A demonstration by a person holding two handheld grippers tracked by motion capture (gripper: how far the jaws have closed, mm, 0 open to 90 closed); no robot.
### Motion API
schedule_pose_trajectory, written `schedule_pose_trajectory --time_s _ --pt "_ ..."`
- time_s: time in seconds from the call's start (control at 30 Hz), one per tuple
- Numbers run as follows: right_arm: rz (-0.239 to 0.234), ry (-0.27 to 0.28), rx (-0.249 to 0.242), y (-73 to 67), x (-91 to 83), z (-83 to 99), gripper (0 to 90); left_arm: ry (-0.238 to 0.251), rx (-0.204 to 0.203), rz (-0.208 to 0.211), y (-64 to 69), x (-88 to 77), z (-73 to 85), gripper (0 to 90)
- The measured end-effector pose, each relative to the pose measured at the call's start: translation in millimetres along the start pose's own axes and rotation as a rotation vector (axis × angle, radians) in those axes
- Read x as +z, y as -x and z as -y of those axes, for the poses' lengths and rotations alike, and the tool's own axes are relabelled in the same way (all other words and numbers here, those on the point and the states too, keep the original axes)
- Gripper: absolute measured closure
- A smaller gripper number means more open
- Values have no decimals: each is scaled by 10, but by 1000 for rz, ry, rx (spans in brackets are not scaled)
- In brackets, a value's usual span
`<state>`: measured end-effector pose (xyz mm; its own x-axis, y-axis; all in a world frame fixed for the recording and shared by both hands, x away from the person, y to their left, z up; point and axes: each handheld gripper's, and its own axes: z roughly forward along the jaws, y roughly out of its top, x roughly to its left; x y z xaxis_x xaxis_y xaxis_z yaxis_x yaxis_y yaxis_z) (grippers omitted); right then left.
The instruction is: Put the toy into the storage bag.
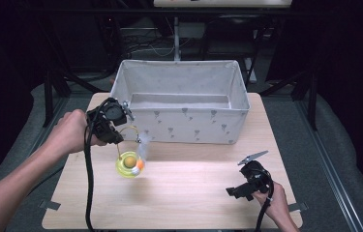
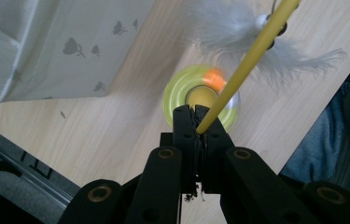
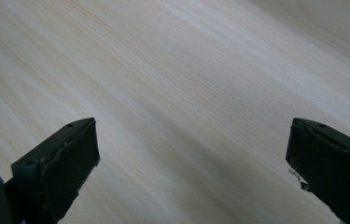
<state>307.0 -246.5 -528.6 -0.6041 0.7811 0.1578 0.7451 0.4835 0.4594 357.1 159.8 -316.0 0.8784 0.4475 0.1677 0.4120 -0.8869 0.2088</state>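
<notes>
A cat toy hangs from my left gripper [image 1: 115, 137]: a thin yellow stem [image 2: 242, 70] that curves over to a white feather [image 2: 238, 28], with a round yellow-green base [image 1: 128, 166] carrying an orange ball [image 1: 140, 165]. In the left gripper view the jaws are shut on the yellow stem, and the base [image 2: 179, 95] shows blurred beneath them, just above the wooden table [image 1: 179, 193]. My right gripper [image 1: 234, 191] rests low at the table's front right. Its pads [image 3: 65, 172] stand wide apart over bare wood, open and holding nothing.
A grey fabric bin [image 1: 184, 123] with a small flower print stands at the back middle of the table, close behind the toy. Its inside looks bare. Dark floor and metal frame legs surround the table.
</notes>
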Motion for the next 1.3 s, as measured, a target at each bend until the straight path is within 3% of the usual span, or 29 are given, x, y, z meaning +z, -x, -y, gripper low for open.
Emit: schedule_pose_trajectory --time_s 0.8,1.3 --pt "0 -9 -9 0 -4 0 20 4 -47 -89 -322 -557 -124 881" --pt "0 -11 -11 -1 -4 0 20 14 -64 -129 -469 -817 -218 880"
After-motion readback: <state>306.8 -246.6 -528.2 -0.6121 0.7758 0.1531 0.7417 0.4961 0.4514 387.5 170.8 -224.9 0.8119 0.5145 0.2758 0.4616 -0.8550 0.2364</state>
